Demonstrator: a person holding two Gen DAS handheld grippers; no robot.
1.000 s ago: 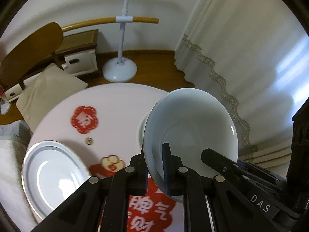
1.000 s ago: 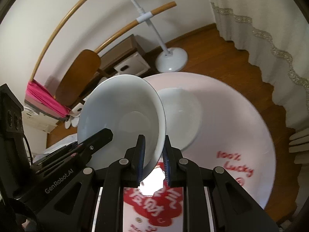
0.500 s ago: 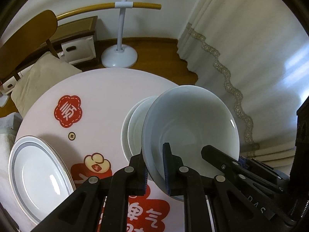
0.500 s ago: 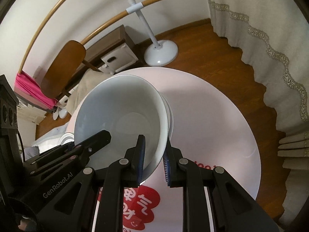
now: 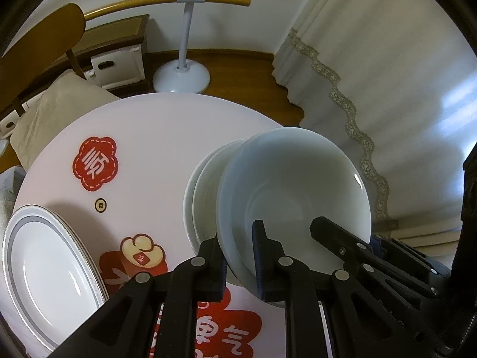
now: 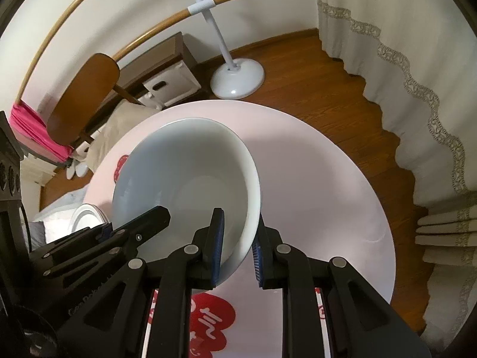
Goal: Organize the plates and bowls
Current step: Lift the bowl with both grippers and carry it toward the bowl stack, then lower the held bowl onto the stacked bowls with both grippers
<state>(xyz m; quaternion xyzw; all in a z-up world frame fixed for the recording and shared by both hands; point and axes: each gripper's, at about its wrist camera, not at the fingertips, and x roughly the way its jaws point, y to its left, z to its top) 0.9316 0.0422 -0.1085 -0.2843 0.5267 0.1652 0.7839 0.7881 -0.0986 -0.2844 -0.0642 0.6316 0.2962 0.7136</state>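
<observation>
Nesting looks to be the step in hand: a white bowl (image 5: 298, 194) is carried between the two grippers and sits directly over a stack of like bowls (image 5: 202, 197) on the round pink surface (image 5: 155, 137), whose rims peek out beside it on the left. It appears tipped a little against the stack, not square in it, though the fisheye makes the lean hard to judge, and I cannot tell whether its foot already bears on the bowl below. The left gripper (image 5: 238, 232) has its jaws clenched on the near rim, one pad inside the bowl and one outside against the wall. The right gripper (image 6: 238, 226) straddles the opposite rim the same way; its jaws have just been easing open with the rim between them, and whether the outer pad presses on the wall I cannot tell. Both grippers point steeply down at the surface and approach the bowl from opposite sides, so each shows as a dark linkage at the edge of the other's view. The next move, as I judge it, calls for levelling the bowl until it settles flat, then letting go on both sides and lifting straight up so neither pad drags the rim. A pile of grey-rimmed plates (image 5: 44, 268) lies well apart at the left edge of the surface, already gathered.
</observation>
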